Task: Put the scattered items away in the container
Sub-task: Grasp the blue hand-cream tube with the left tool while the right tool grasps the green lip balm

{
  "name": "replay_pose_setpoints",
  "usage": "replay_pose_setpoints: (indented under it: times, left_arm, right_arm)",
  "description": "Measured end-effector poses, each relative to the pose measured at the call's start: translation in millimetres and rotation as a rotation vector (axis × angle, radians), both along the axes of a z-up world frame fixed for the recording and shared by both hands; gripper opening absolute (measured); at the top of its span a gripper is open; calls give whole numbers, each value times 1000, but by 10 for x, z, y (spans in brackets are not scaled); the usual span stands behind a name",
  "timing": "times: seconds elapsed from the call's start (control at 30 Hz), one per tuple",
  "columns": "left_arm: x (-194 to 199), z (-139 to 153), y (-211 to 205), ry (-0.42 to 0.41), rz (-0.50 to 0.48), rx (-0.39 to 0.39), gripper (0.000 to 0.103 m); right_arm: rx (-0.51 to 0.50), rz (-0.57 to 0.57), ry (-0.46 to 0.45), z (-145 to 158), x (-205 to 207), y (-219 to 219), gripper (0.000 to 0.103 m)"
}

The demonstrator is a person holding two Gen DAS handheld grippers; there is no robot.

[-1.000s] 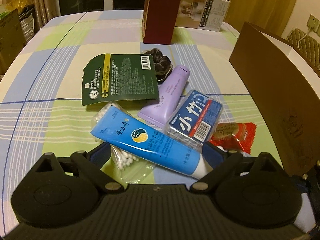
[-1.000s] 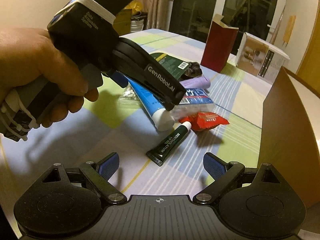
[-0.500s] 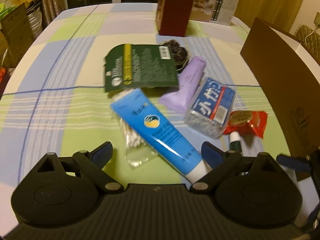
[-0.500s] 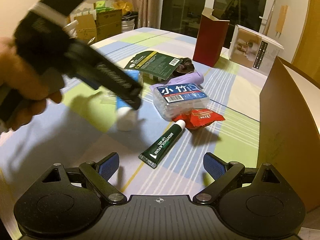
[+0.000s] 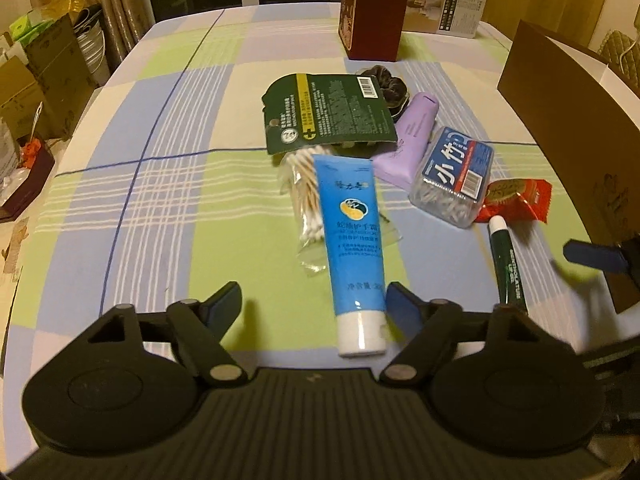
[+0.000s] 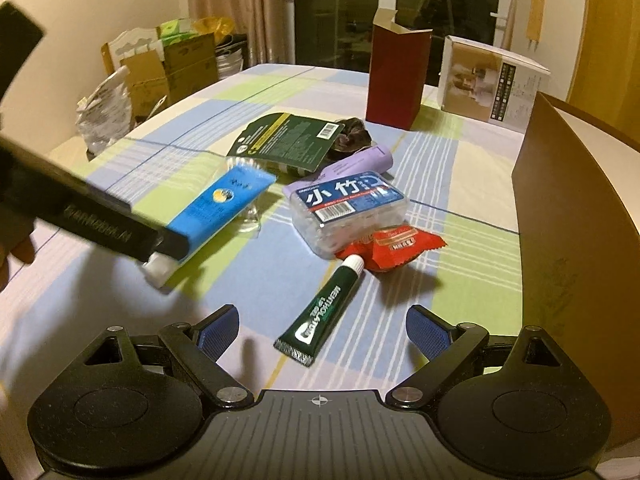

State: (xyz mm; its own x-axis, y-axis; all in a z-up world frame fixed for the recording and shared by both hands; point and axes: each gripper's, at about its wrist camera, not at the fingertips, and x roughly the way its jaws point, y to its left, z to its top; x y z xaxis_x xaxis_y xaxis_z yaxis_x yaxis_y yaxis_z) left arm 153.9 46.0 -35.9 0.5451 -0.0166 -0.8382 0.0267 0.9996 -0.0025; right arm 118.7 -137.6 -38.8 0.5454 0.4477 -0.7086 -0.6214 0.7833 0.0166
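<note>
The left gripper [image 5: 314, 306] hangs over the checked tablecloth [image 5: 160, 200] with its jaws apart and just narrowing; the white cap end of the blue tube [image 5: 354, 236] lies between the fingers, close against the right finger, but no pad presses on it. The right gripper [image 6: 322, 332] is likewise apart and just narrowing, with the crimped end of the green tube [image 6: 326, 312] lying between its fingers, untouched. All places below are relative to the blue tube. A bag of cotton swabs [image 5: 306, 196] lies partly under it. The green tube lies to its right, cap touching a red snack packet [image 5: 520, 196]. A clear toothpick box [image 5: 454, 176] and a purple tube [image 5: 408, 140] lie right of its far end. Beyond it lies a green card [image 5: 330, 112], overlapping a dark scrunchie [image 5: 390, 88]. The brown container [image 5: 568, 132] stands open at the far right, well apart. Farthest stand a red box [image 5: 374, 12] and a white carton [image 5: 452, 0].
</note>
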Motion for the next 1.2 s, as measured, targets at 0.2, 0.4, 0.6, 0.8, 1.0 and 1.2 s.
replay_pose_setpoints:
  times: [0.2,0.4,0.6,0.8,1.0,1.2]
  left_arm:
    - [-68,-6,3,-1,-9,4,73]
    - [-68,4,-24,-28,-30,25,73]
    - [-57,13,-42,-54,-47,28,68]
    - [-68,55,-65,-96,-60,8,63]
    - [-35,37,-130,-98,-89,14,63]
    - [-5,-31,-221,-77,-124,43,50]
  right_arm:
    - [9,-56,25,-69,122,78,77]
    - [31,-145,50,-111,250,118,66]
    - [-6,-140,3,-116,254,217,39]
    - [-23,-127,17,-92,226,184,18]
    - [-32,-163,45,-20,112,-48,18]
    - [-49,-167,48,-28,12,-118,18]
